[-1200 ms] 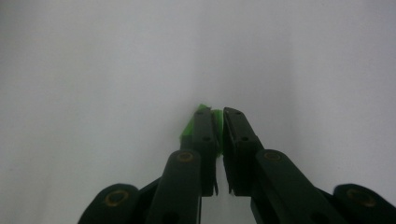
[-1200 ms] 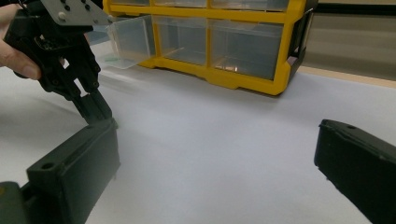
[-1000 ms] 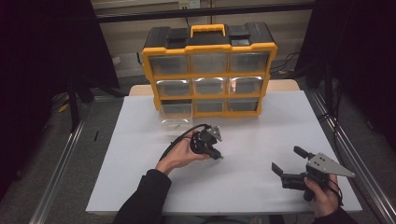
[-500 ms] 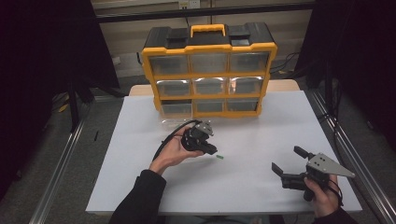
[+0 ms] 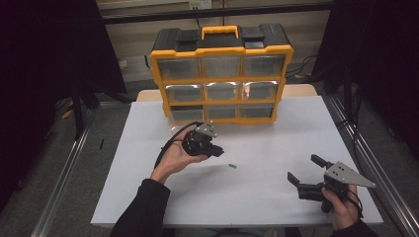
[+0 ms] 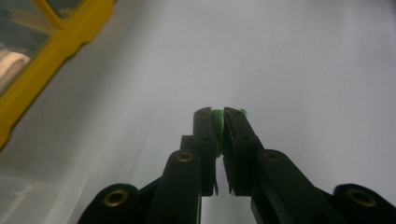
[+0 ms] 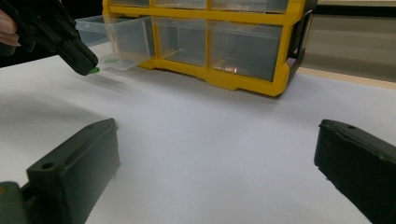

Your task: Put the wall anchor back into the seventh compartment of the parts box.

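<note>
White tabletop (image 5: 257, 197), dim surroundings, with a yellow drawer cabinet (image 5: 221, 79) standing at the far edge; we list its bottom-left clear drawer (image 7: 116, 39) as pulled out toward us, with what may be a green item inside, too faint to confirm. Left gripper (image 5: 213, 148), held above the table just in front of that drawer: jaws pressed together on a small green piece (image 6: 216, 122), of which we see only a sliver between the tips and a nub past the right jaw. A second green piece (image 5: 230, 166) lies loose on the table, just to the right of and nearer than the left gripper, apart from it. Right gripper (image 5: 302, 170), low at the near right corner: jaws spread wide, nothing between them, well apart from both pieces. Risks, as we judge them: the pinch sits at the very tips and the piece is tiny, so any tilt or easing of the squeeze could let it slip out onto the table short of the drawer; the drawer's thin front wall could catch the jaws if we carry in too low; the loose piece is small enough to be brushed away by a sleeve or trailing cable (image 5: 170, 140).
</note>
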`<state>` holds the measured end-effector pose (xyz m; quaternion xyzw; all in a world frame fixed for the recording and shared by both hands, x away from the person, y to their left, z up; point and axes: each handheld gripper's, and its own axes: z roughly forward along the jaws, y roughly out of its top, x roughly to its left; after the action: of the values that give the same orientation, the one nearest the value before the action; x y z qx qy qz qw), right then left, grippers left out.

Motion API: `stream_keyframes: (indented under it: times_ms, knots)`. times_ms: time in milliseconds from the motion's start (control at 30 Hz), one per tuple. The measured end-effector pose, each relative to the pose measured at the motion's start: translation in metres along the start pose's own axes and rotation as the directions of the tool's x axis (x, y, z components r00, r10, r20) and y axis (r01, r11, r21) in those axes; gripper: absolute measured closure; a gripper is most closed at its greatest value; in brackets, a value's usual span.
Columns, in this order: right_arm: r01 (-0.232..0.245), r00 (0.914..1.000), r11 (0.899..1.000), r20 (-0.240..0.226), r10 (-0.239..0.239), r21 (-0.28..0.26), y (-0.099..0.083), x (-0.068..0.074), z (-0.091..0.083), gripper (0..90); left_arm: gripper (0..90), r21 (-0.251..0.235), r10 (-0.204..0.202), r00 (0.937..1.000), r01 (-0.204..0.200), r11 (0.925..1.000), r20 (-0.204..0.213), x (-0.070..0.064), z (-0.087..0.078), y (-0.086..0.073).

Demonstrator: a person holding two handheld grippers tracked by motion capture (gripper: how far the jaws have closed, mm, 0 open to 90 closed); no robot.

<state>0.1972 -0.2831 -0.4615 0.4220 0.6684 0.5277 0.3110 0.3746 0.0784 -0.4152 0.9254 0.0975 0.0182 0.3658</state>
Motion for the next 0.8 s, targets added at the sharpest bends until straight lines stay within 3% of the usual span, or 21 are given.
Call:
stream_keyframes:
  times_ms: [233, 400, 800]
  knots:
    - [-0.001, 1.0000, 1.000, 0.001, 0.001, -0.001, 0.000, 0.000, 0.000, 0.0, 84.4, -0.025, -0.014, 0.9994, 0.013, 0.9996, -0.032, 0.008, -0.011, -0.003]
    - [0.003, 1.0000, 1.000, 0.002, -0.003, 0.001, 0.000, 0.000, 0.000, 0.0, 84.4, -0.064, -0.045, 0.9978, 0.042, 0.9970, -0.048, 0.010, -0.020, -0.004]
    - [0.001, 1.0000, 1.000, 0.002, -0.001, 0.003, 0.000, 0.000, -0.001, 0.0, 84.5, -0.110, -0.068, 0.9934, 0.058, 0.9923, -0.092, 0.016, -0.045, -0.002]
